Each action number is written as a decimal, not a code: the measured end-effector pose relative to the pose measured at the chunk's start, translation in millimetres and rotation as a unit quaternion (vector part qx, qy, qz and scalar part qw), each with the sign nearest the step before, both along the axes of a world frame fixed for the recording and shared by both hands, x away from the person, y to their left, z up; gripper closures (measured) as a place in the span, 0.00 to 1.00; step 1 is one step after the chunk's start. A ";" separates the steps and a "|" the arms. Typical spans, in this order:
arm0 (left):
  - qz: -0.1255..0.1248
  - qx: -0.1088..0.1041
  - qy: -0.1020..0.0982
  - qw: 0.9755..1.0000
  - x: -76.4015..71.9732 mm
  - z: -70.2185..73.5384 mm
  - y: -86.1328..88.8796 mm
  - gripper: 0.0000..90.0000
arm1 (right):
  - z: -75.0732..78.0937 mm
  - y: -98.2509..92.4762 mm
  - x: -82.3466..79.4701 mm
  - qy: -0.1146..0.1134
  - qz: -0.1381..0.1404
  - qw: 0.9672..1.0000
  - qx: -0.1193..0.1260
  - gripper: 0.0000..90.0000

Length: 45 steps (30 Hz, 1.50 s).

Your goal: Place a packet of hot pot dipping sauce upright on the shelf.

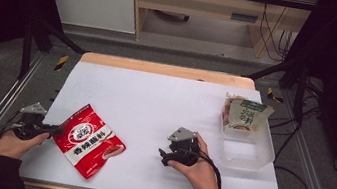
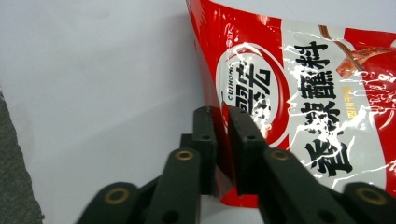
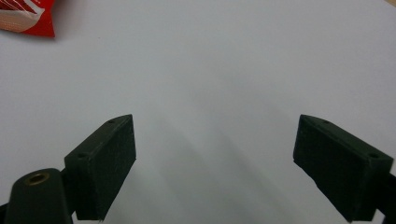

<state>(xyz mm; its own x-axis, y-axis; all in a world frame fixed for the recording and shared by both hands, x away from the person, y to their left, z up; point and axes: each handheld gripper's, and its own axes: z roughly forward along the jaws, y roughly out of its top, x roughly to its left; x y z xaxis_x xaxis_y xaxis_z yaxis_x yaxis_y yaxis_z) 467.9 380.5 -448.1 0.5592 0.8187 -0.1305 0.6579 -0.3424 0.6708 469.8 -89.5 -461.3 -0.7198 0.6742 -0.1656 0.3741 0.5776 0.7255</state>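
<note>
Your left gripper [image 2: 222,122] has its jaws pinched onto the edge of the red packet [image 2: 299,107], with the thin foil rim caught between the two black pads. In the high view that packet [image 1: 89,140] lies flat near the front left corner of the white table [image 1: 155,102], and your left gripper [image 1: 52,130] comes at it from the left edge.

Your right gripper [image 3: 215,154] is spread wide with nothing between its jaws, just bare table beneath. From above it [image 1: 168,152] rests near the front edge, right of centre, apart from the packet.

By the right edge stands a clear plastic tub [image 1: 248,154], and a green and white packet [image 1: 246,115] leans in its far end.

So the work looks about half done, as a judgement: one packet seems already put away, and the red one is gripped but not yet lifted. What is left for you is to raise it, carry it across the table to the right, and set it into the tub beside the other.
</note>
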 end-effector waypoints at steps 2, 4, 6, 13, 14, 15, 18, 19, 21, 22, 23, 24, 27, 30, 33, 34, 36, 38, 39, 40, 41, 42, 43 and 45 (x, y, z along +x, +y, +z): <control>0.000 0.005 -0.006 1.000 0.4 1.9 -2.6 0.99 | 0.0 0.1 -0.2 -0.001 -0.001 1.000 0.000 0.15; 0.000 0.003 -0.013 1.000 0.5 4.9 -4.4 1.00 | 0.4 0.0 -0.4 -0.001 -0.003 1.000 0.001 0.15; -0.004 0.001 -0.014 1.000 0.2 8.4 -6.9 1.00 | 0.5 -0.5 -0.2 -0.001 -0.001 1.000 0.002 0.15; -0.026 0.010 -0.028 0.999 1.7 26.1 -20.7 1.00 | 5.3 -5.3 1.1 -0.006 -0.006 1.000 0.010 0.16; -0.030 0.012 -0.030 0.999 2.3 28.2 -23.2 1.00 | 7.1 -5.2 1.2 -0.006 -0.007 1.000 0.008 0.16; -0.035 0.015 -0.033 0.999 3.7 32.2 -27.3 1.00 | 8.8 -5.5 1.4 -0.009 -0.008 1.000 0.006 0.16; -0.049 0.022 -0.042 0.998 7.7 40.1 -38.3 1.00 | 15.6 -5.5 2.6 -0.012 -0.008 1.000 0.008 0.17; -0.054 0.025 -0.046 0.997 9.8 43.8 -43.4 1.00 | 18.0 -5.3 2.8 -0.016 -0.008 1.000 0.008 0.17; -0.062 0.026 -0.052 0.996 12.7 49.3 -50.1 1.00 | 23.4 -5.1 3.1 -0.021 -0.008 1.000 0.007 0.17; -0.069 0.026 -0.056 0.996 14.9 52.8 -55.0 1.00 | 24.9 -5.1 3.3 -0.023 -0.008 1.000 0.007 0.17; -0.072 0.027 -0.058 0.995 16.7 55.4 -58.9 1.00 | 27.5 -5.0 3.4 -0.025 -0.008 1.000 0.005 0.17; -0.076 0.029 -0.059 0.995 18.8 57.6 -62.9 1.00 | 29.5 -4.9 3.6 -0.028 -0.009 1.000 0.003 0.17; -0.090 0.038 -0.065 0.993 25.0 64.1 -74.2 1.00 | 34.2 -3.6 4.1 -0.036 -0.006 0.999 -0.006 0.18; -0.101 0.040 -0.074 0.991 29.5 69.9 -84.1 1.00 | 40.0 -0.3 6.0 -0.038 -0.004 0.999 -0.009 0.18; -0.112 0.041 -0.080 0.990 31.7 74.5 -93.4 1.00 | 46.1 4.4 8.2 -0.042 0.001 0.999 -0.009 0.17; -0.114 0.039 -0.081 0.989 32.3 75.8 -96.3 1.00 | 48.5 6.3 8.5 -0.042 0.003 0.999 -0.009 0.17; -0.118 0.040 -0.085 0.989 33.4 77.3 -100.5 1.00 | 53.4 9.5 9.1 -0.043 0.006 0.999 -0.005 0.16; -0.122 0.038 -0.086 0.988 34.4 78.2 -104.9 1.00 | 58.9 13.4 10.4 -0.041 0.010 0.999 -0.002 0.14; -0.125 0.038 -0.087 0.988 34.9 78.7 -106.7 1.00 | 61.8 15.6 11.6 -0.043 0.018 0.999 -0.005 0.13; -0.126 0.039 -0.089 0.987 35.3 79.4 -108.4 1.00 | 64.0 17.7 12.9 -0.044 0.023 0.999 -0.007 0.13; -0.128 0.038 -0.090 0.987 35.5 80.5 -110.1 1.00 | 66.3 19.6 14.1 -0.044 0.025 0.999 -0.009 0.13; -0.130 0.038 -0.093 0.986 35.3 81.6 -112.0 1.00 | 68.5 21.4 15.5 -0.046 0.026 0.999 -0.009 0.13; -0.131 0.037 -0.095 0.986 35.0 82.4 -113.6 1.00 | 70.9 23.2 16.9 -0.046 0.026 0.999 -0.009 0.14; -0.137 0.043 -0.099 0.985 33.7 84.4 -118.3 1.00 | 75.2 26.6 19.1 -0.049 0.028 0.998 -0.013 0.15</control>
<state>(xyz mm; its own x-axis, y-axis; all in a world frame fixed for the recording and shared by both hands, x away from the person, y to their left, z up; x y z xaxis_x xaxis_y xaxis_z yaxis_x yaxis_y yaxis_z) 501.5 262.2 -363.8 0.7680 0.6369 0.0671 0.3921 -0.5506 0.7370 488.9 -62.9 -386.1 -0.7352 0.6282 -0.2546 0.2683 0.6146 0.7418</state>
